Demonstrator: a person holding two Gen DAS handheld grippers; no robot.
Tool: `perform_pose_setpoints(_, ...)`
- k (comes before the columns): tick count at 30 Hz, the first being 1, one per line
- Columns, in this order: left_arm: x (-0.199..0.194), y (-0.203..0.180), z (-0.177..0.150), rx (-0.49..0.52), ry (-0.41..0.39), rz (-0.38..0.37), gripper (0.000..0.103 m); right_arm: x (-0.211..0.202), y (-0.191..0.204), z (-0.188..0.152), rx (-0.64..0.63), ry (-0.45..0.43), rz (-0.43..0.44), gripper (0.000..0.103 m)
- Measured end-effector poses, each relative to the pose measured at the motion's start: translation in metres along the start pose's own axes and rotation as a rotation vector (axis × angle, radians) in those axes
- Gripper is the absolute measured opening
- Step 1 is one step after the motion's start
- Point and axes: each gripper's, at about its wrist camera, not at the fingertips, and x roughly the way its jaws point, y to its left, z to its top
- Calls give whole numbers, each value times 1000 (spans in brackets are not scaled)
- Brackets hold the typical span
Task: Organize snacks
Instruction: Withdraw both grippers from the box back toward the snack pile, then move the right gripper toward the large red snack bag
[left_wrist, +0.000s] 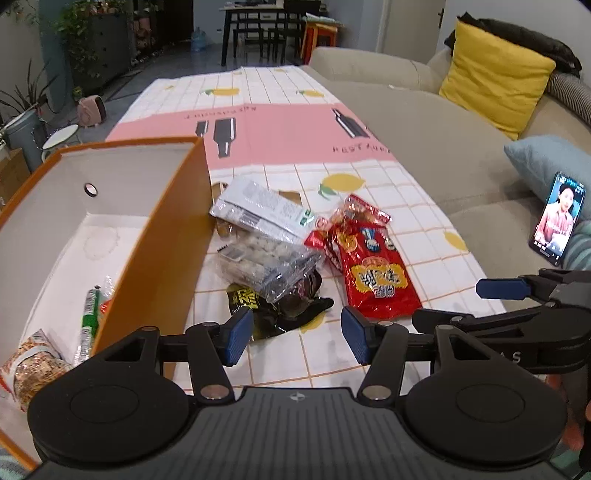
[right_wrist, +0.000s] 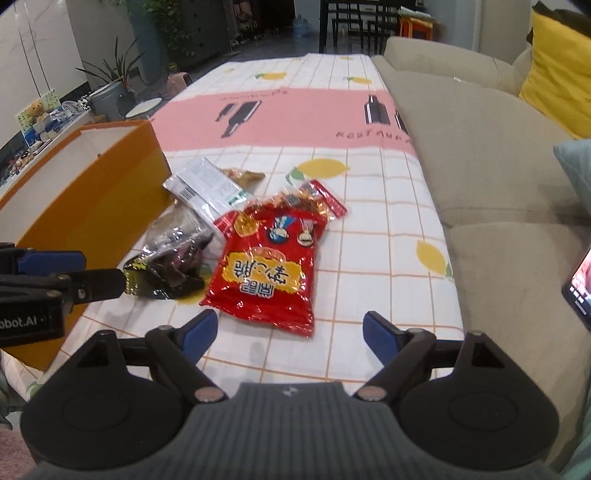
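An orange box with a white inside stands on the table at the left; it also shows in the right wrist view. Inside lie a green-striped packet and an orange-white snack bag. Beside the box is a pile: a white-grey pouch, a clear bag of round snacks, a black packet and a red bag, also in the right wrist view. My left gripper is open and empty before the black packet. My right gripper is open and empty just short of the red bag.
The table has a checked lemon cloth with a pink band. A beige sofa runs along the right edge, with a yellow cushion, a blue cushion and a lit phone. Plants and a dining table stand far back.
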Motion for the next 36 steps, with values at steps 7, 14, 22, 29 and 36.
perform_pose_setpoints(7, 22, -4, 9, 109, -6, 59, 65, 19, -1, 9, 40, 27, 20, 86)
perform_pose_setpoints(14, 45, 4, 25, 70, 25, 70, 69, 42, 3, 18, 14, 56, 21, 90)
perform_pose_setpoints(22, 66, 17, 32, -89, 96, 40, 72, 64, 8, 29, 27, 56, 49, 94)
perform_pose_setpoints(29, 73, 28, 31, -181, 118, -17, 54, 79, 7, 30, 55, 75, 56, 91)
perform_pose_setpoints(36, 70, 30, 30, -183, 101, -19, 37, 80, 9, 28, 29, 81, 44, 79)
